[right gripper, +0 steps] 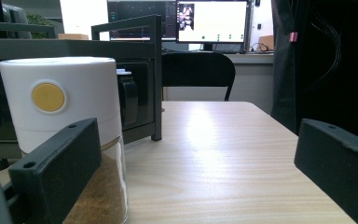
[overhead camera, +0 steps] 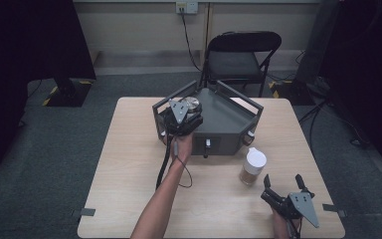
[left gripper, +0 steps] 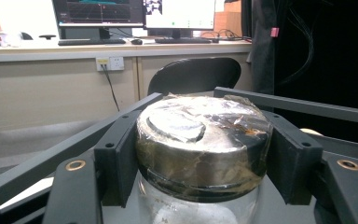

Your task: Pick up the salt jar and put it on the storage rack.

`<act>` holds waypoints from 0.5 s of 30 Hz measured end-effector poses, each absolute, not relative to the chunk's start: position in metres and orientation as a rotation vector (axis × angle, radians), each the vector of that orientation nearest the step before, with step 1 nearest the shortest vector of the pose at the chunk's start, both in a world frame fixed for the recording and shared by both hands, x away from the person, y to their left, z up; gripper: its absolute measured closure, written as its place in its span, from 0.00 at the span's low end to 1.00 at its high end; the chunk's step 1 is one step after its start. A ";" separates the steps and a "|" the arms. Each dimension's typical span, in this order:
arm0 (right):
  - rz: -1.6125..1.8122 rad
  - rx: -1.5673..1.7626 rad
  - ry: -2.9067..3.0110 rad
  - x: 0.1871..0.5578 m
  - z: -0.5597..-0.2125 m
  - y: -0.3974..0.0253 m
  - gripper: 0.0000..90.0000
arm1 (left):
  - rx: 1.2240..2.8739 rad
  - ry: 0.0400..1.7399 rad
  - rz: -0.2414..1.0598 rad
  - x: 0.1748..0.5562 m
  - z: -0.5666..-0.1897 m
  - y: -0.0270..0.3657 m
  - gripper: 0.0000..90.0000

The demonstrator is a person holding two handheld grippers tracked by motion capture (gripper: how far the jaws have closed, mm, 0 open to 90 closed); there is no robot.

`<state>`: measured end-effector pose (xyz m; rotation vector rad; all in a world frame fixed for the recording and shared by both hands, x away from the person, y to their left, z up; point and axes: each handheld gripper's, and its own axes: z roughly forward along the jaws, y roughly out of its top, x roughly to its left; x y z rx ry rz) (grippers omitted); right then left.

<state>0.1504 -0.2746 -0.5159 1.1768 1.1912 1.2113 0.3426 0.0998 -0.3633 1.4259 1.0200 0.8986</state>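
From above, my left gripper (overhead camera: 179, 119) is over the grey rack (overhead camera: 238, 127), clamped on a glass jar (overhead camera: 192, 104) there. My right gripper (overhead camera: 283, 191) waits near the table's near edge, jaws spread, with the white-capped spice jar (overhead camera: 252, 167) just ahead of it to its left.

Along my left jaws, both pads press the jar's foil-covered metal lid (left gripper: 203, 140); I judge this jar as gripped, not yet released.

Along my right jaws, the spice jar (right gripper: 63, 126) stands just beside the left jaw, ungrabbed — that one remains.
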 end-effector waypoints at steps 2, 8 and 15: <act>1.211 1.176 1.192 0.150 -0.516 -0.274 0.00 | 1.427 1.019 0.897 0.343 -0.363 0.100 0.39; 1.209 1.178 1.191 0.150 -0.516 -0.274 0.00 | 1.434 1.021 0.893 0.344 -0.361 0.101 0.39; 1.210 1.181 1.190 0.150 -0.516 -0.274 0.00 | 1.439 1.015 0.875 0.345 -0.360 0.105 0.38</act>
